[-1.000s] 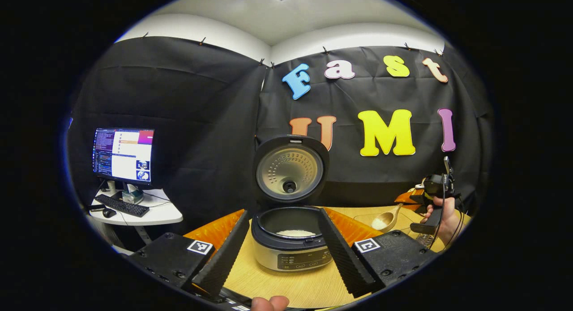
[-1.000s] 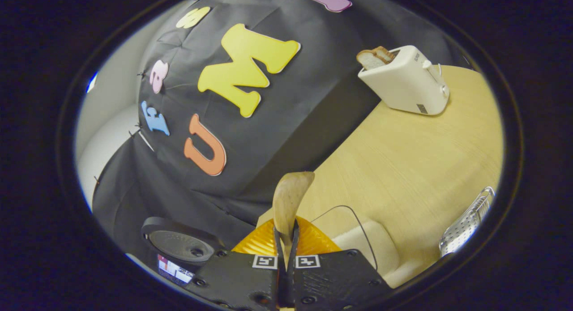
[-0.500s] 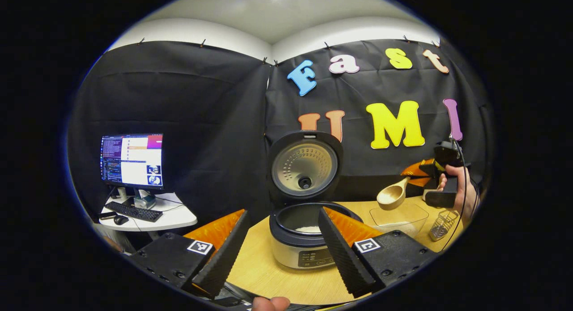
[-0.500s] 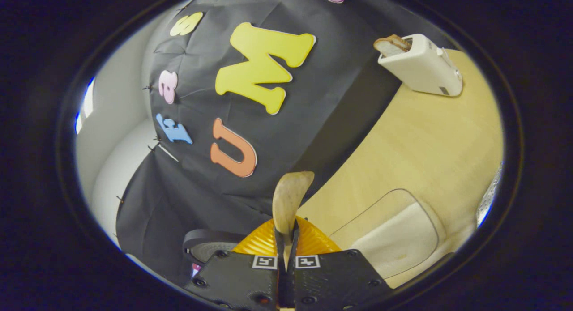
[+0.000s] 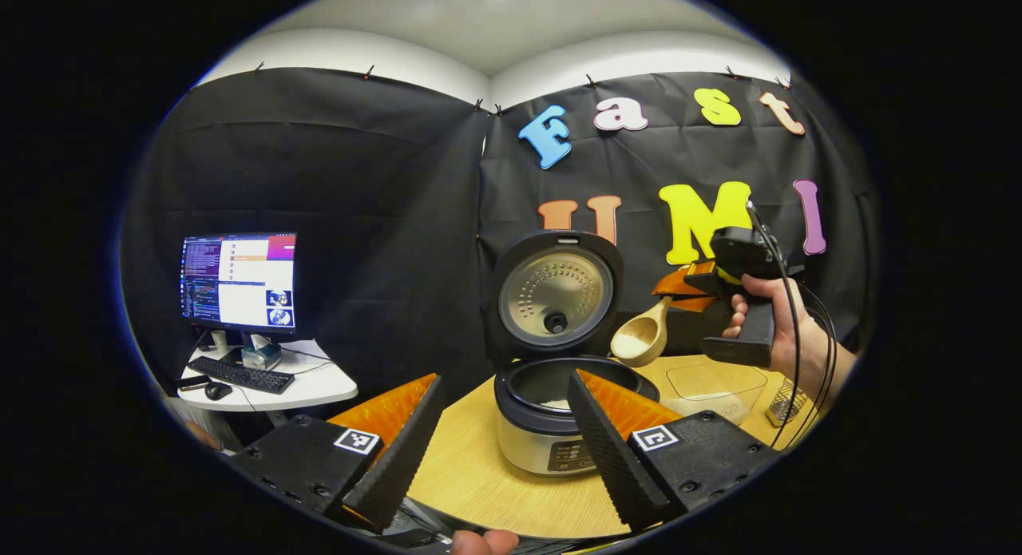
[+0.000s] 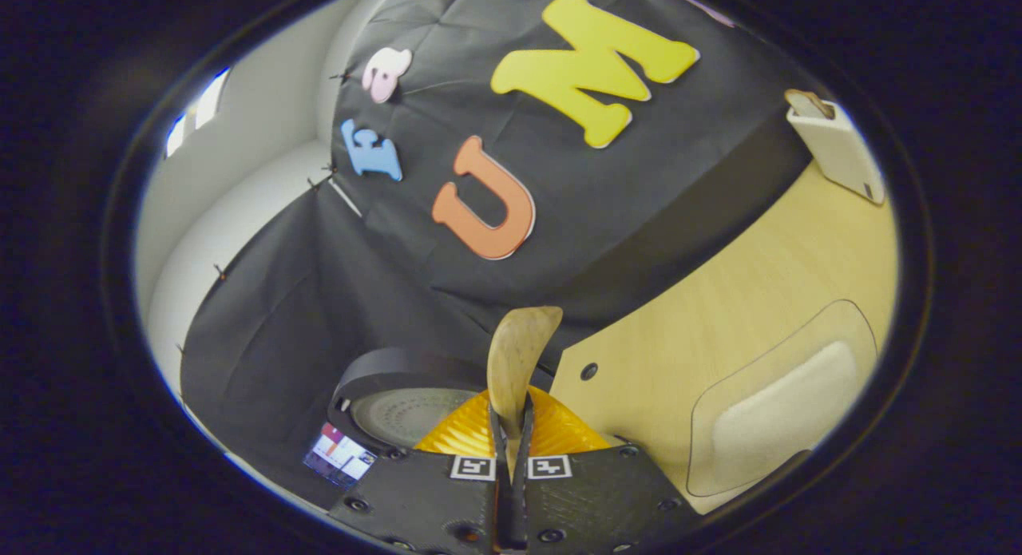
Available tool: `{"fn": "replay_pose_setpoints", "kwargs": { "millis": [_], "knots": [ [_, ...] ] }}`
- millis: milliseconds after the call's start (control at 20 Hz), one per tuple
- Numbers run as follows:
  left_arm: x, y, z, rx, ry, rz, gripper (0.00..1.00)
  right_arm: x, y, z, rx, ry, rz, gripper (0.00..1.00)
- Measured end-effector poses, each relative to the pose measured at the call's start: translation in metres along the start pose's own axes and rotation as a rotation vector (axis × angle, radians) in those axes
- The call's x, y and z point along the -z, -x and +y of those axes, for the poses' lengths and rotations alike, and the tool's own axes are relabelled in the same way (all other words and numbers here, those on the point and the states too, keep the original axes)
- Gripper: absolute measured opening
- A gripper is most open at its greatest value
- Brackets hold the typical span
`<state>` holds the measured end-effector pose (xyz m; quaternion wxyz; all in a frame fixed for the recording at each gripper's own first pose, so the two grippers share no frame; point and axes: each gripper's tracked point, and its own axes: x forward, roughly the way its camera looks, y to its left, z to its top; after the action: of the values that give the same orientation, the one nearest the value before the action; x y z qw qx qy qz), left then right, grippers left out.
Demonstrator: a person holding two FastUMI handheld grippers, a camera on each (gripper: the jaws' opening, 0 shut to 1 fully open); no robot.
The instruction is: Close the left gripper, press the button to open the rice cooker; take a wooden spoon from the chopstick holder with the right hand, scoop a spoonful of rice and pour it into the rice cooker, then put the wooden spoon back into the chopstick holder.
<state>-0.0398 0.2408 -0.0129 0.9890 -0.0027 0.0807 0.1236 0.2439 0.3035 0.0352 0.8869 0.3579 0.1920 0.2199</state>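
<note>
One wooden spoon [image 5: 641, 339] hangs in the air just right of the rice cooker's [image 5: 551, 411] raised lid [image 5: 556, 291], its bowl carrying a little white rice, while the right gripper [image 6: 511, 427] has its jaws pinched tight on the handle. It looks light and stiff, easy to carry, but the rice is loose and would spill at any tilt, so I'd keep that grip well back on the handle and the bowl level. Nearer me, the left gripper [image 5: 499, 427] hovers with its jaws spread wide and nothing between them, framing the cooker's open pot. Everything stands on a pale wooden table [image 5: 471, 475]; a clear rice container [image 5: 713, 389] and the wire chopstick holder [image 5: 786, 399] sit to the cooker's right. Black cloth walls the booth, with a monitor [image 5: 238, 279] and keyboard [image 5: 241, 374] on a side desk.
</note>
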Motion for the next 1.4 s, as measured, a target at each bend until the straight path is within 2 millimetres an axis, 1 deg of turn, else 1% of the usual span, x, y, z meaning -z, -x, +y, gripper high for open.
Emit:
{"fn": "replay_pose_setpoints", "kwargs": {
  "millis": [100, 250, 450, 650, 750, 800, 950, 1050, 1150, 1250, 1350, 1400],
  "knots": [
    [0.001, -0.001, 0.001, -0.001, 0.000, 0.006, 0.99, 0.008, -0.008, 0.014, -0.003, 0.081, 0.001, 0.00],
    [0.004, -0.001, 0.003, -0.005, 0.001, 0.011, 0.99, 0.020, -0.016, 0.025, 0.000, 0.182, -0.002, 0.00],
    [0.003, -0.002, 0.004, -0.005, 0.006, 0.010, 0.99, 0.037, -0.028, 0.030, 0.025, 0.368, 0.007, 0.00],
    [0.001, -0.001, 0.005, -0.006, 0.005, 0.003, 0.99, 0.046, -0.033, 0.035, 0.028, 0.475, 0.008, 0.00],
    [0.000, 0.000, 0.007, -0.012, 0.012, 0.001, 0.98, 0.051, -0.031, 0.039, 0.030, 0.522, -0.003, 0.00],
    [0.002, -0.001, 0.009, -0.013, 0.014, 0.001, 0.99, 0.050, -0.030, 0.043, 0.028, 0.556, -0.019, 0.00],
    [0.001, 0.001, 0.011, -0.027, 0.021, 0.003, 0.99, 0.048, -0.028, 0.054, 0.030, 0.683, -0.063, 0.00],
    [0.001, 0.001, 0.011, -0.028, 0.026, 0.000, 0.99, 0.050, -0.027, 0.063, 0.028, 0.790, -0.095, 0.00],
    [-0.001, 0.001, 0.012, -0.031, 0.025, -0.002, 0.98, 0.052, -0.025, 0.077, 0.026, 0.937, -0.140, 0.00],
    [-0.002, 0.002, 0.009, -0.029, 0.025, -0.007, 0.98, 0.061, -0.020, 0.092, 0.005, 1.069, -0.191, 0.00],
    [-0.005, 0.001, 0.006, -0.029, 0.025, -0.010, 0.99, 0.074, -0.020, 0.101, -0.021, 1.154, -0.206, 0.01],
    [-0.006, 0.002, 0.005, -0.031, 0.025, -0.012, 0.99, 0.078, -0.019, 0.105, -0.033, 1.183, -0.208, 0.00]
  ]
}}
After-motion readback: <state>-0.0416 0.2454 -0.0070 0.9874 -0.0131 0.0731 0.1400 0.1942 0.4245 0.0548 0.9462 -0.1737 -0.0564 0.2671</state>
